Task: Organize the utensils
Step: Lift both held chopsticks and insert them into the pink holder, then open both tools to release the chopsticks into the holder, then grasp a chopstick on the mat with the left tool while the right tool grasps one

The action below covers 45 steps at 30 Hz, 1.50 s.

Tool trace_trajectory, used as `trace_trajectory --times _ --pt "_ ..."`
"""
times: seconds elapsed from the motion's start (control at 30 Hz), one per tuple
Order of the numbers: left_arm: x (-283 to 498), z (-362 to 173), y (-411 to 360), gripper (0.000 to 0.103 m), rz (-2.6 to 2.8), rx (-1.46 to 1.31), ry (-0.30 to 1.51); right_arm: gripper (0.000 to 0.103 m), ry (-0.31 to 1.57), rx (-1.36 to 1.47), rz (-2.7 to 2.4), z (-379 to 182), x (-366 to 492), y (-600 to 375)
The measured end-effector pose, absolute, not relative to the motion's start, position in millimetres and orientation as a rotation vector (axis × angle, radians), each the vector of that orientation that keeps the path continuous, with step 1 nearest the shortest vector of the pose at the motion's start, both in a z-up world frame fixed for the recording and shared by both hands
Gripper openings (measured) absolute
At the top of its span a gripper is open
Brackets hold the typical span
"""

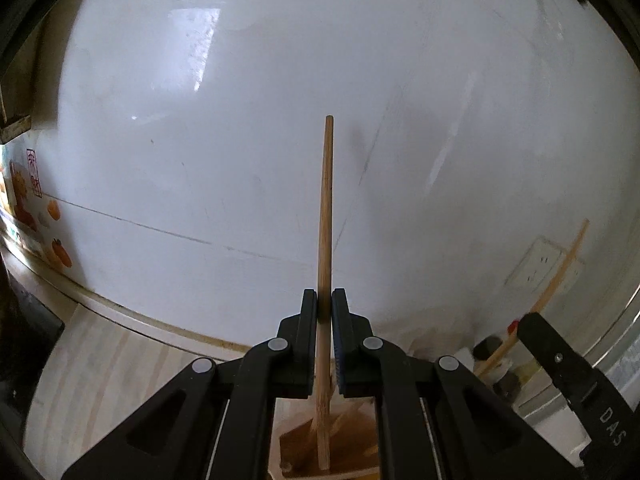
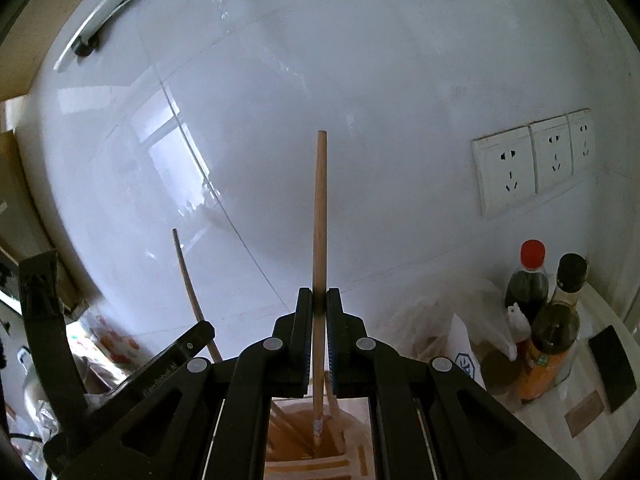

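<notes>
My left gripper (image 1: 324, 300) is shut on a wooden chopstick (image 1: 326, 208) held upright, its lower end down inside a brown wooden utensil holder (image 1: 352, 456) below the fingers. My right gripper (image 2: 319, 300) is shut on a second wooden chopstick (image 2: 320, 216), also upright, with its lower tip in the same kind of holder (image 2: 352, 456), which has other sticks in it. In the left wrist view the right gripper (image 1: 560, 364) and its chopstick (image 1: 560, 280) show at the right. In the right wrist view the left gripper (image 2: 172, 364) and its chopstick (image 2: 188, 280) show at the left.
A white tiled wall (image 2: 360, 80) fills the background, with three wall sockets (image 2: 532, 164). Two dark sauce bottles (image 2: 528, 280) and a white bag (image 2: 480, 332) stand at the right on a pale counter (image 2: 600, 400). A metal pot rim (image 1: 616, 336) is at the right.
</notes>
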<state>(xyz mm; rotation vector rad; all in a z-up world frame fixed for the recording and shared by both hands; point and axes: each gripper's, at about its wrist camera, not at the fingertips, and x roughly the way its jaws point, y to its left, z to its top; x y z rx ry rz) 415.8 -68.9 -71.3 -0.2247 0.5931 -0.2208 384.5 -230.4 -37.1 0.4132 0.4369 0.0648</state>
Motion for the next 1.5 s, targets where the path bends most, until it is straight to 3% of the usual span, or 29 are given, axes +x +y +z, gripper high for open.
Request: trace_trajectory --times 0.37,0.53,0.57,0.6,0.63,0.67,0.7,0.87,1.03,1.2,1.27,1.33,1.5 --pt "384 -77 -83 0.005 -0.237 -0.085 0.581 0.007 0.489 0.381 0.083 -53 373 -235" --pt "372 -55 -83 0.011 -0.222 -0.018 0.614 0.008 0.607 0.375 0.151 -51 381 -236" --pt "366 -47 -81 0.018 -0.216 -0.02 0.6 0.01 0.61 0.374 0.16 -47 379 -238" --pt "359 -38 -76 0.04 -0.206 -0.028 0.591 0.019 0.608 0.377 0.165 -41 375 -242" --pt "354 -31 -71 0.058 -0.191 -0.038 0.591 0.036 0.603 0.382 0.164 -37 370 -246" --pt "344 -24 -63 0.089 -0.159 -0.057 0.59 0.042 0.598 0.387 0.156 -31 363 -251" --pt "337 -21 -57 0.096 -0.138 -0.068 0.583 0.048 0.596 0.397 0.147 -25 357 -256" --pt "300 -39 -35 0.103 -0.079 -0.045 0.686 0.054 0.679 0.411 0.086 -28 325 -271" --pt "275 -100 -26 0.103 -0.044 -0.016 0.855 0.083 0.766 0.428 0.045 -66 285 -278" --pt "258 -188 -31 0.103 0.024 0.043 1.024 0.084 0.993 0.395 0.015 -153 264 -268" --pt "257 -223 -34 0.103 0.05 0.086 1.115 0.074 1.119 0.38 0.023 -191 264 -259" --pt "255 -253 -36 0.103 0.067 0.117 1.184 0.059 1.243 0.385 0.043 -233 265 -248" --pt "244 -298 -40 0.103 0.085 0.158 1.267 0.048 1.361 0.344 0.056 -283 263 -226"
